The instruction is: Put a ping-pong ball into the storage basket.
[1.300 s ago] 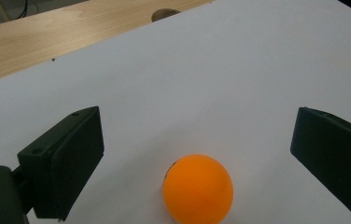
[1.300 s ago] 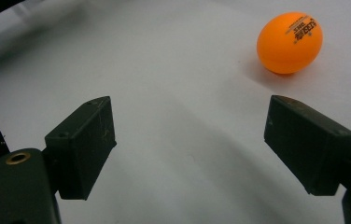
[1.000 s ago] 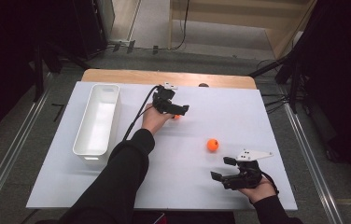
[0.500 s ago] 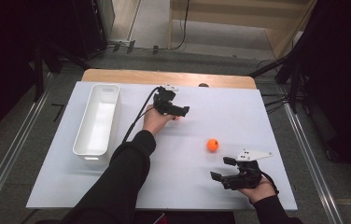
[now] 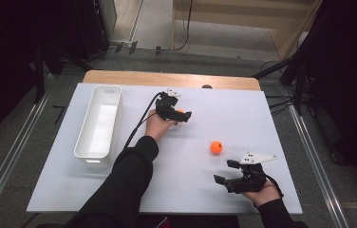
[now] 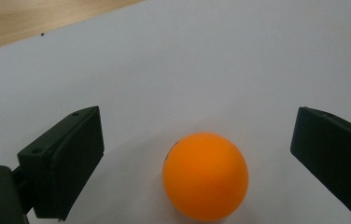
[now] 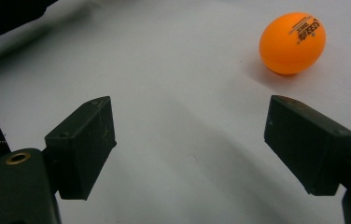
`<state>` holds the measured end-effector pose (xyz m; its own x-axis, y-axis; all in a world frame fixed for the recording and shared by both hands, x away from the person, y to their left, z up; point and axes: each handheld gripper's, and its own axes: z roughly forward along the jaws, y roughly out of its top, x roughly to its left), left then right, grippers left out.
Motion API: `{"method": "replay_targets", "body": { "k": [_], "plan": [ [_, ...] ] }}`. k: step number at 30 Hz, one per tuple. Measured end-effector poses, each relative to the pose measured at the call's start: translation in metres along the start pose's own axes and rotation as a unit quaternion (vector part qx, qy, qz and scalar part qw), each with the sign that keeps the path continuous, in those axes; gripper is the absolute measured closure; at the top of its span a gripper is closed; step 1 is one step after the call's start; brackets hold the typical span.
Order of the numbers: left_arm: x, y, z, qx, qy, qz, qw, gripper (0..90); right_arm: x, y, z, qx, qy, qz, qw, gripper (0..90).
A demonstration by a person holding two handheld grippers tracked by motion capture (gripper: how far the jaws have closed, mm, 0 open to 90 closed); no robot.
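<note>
Right gripper (image 5: 225, 172) rested near table edge, jaws wide, empty. Loose orange plastic ball (image 5: 216, 147) lay just beyond on white table sheet (image 5: 262, 114). Farther off, left gripper (image 6: 197, 154) stood spread wide around second orange ball (image 6: 205, 176), untouched. White rectangular plastic tray (image 5: 98, 122) at far left.

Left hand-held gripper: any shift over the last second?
No. In the high view the left hand-held gripper sits the same way relative to the white tray as before, jaws open around an orange ball.
</note>
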<state>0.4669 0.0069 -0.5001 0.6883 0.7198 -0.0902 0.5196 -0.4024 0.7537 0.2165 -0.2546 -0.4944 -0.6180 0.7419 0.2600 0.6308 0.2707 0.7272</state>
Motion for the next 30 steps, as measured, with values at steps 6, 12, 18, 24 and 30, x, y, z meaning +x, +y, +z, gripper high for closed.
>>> {"method": "replay_targets", "body": {
  "k": [6, 12, 18, 24, 30],
  "plan": [
    [-0.002, -0.005, 0.003, 0.008, 0.002, 0.004, 1.0000, 2.9, 0.000, 0.000, 0.000, 0.000, 0.000, -0.002, 1.0000, 14.9],
    [-0.005, -0.009, 0.008, 0.022, 0.011, 0.015, 0.9996, 2.9, 0.000, 0.000, 0.000, 0.000, 0.000, -0.002, 1.0000, 14.9],
    [-0.004, -0.011, 0.008, 0.021, 0.019, 0.011, 0.9995, 2.9, 0.000, 0.000, 0.000, 0.000, 0.000, -0.002, 1.0000, 14.9],
    [-0.009, -0.011, 0.011, 0.036, 0.044, 0.030, 0.9979, 4.9, 0.001, 0.000, 0.000, 0.001, 0.000, -0.002, 1.0000, 14.8],
    [-0.012, -0.011, 0.012, 0.042, 0.051, 0.042, 0.9969, 4.8, 0.001, 0.000, 0.000, 0.001, -0.001, -0.003, 1.0000, 14.9]
  ]
}}
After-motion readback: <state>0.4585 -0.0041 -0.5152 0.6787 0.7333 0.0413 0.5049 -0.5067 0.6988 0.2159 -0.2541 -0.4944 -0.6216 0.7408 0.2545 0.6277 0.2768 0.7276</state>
